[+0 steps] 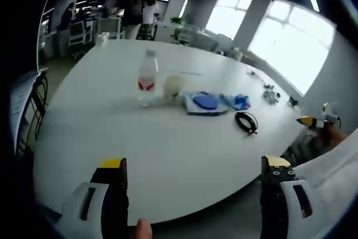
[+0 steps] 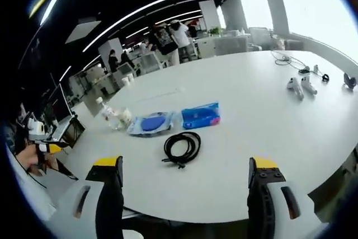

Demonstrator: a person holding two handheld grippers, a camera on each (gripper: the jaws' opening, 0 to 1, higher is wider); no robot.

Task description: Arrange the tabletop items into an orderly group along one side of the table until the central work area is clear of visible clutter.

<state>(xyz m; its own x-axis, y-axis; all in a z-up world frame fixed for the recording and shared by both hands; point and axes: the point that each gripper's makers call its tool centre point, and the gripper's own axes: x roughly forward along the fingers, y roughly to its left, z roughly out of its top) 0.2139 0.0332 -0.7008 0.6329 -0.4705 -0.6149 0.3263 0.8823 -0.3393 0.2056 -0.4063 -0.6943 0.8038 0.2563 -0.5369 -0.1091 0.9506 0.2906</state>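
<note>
I held both grippers, left and right, spread wide and gripping nothing. On the white table the coiled black cable lay nearest me (before the blue packet), the water bottle standing further left

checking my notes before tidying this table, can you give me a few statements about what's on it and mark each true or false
1. The water bottle stands upright on the white table. True.
2. The coiled black cable lies on top of the blue packet. False: it lies on bare table, apart from the packet and nearer the right gripper.
3. Both grippers are open and hold nothing. True: the left gripper too has its jaws spread wide.
4. The water bottle has a blue label. False: the label is red.
5. People stand in the room beyond the table. True.
</note>
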